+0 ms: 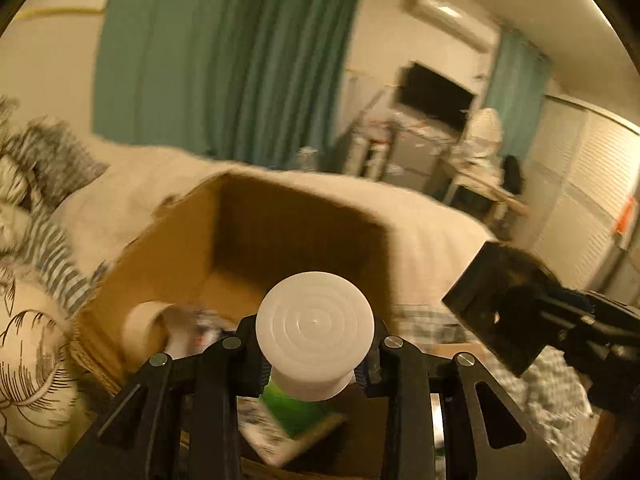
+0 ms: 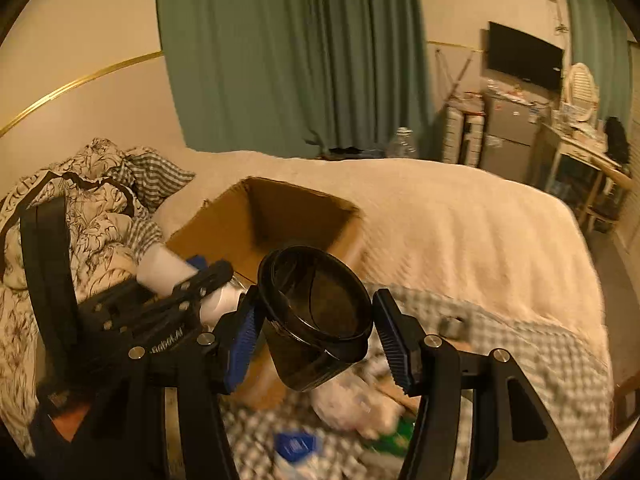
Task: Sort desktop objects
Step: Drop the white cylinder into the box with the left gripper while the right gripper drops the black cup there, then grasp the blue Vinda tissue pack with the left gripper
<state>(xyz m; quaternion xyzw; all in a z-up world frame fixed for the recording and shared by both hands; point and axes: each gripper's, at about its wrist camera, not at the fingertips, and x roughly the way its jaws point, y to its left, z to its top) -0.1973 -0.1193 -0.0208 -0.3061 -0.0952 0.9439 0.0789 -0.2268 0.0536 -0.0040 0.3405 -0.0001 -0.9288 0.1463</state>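
While both tongs hang over the bed, each grips something. Left tongs closed partway on a bottle: green body, wide white cap with ring pattern facing the camera, pads pressing the neck just under the cap. Bottle sits above the near edge of an open cardboard box; box stands on the cream bedspread, brown, flaps up, some blurred items and a pale roll in its near left corner.

Right tongs about half open, holding a dark see-through jar, tilted, open mouth toward the camera, blue ribbed pad against its left side; right pad looks just at the rim, contact hard to tell. Jar is just right of the box, above a checked cloth with blurred clutter on the near part of the bed.

Crumpled patterned bedding far left. Green curtain behind the bed.
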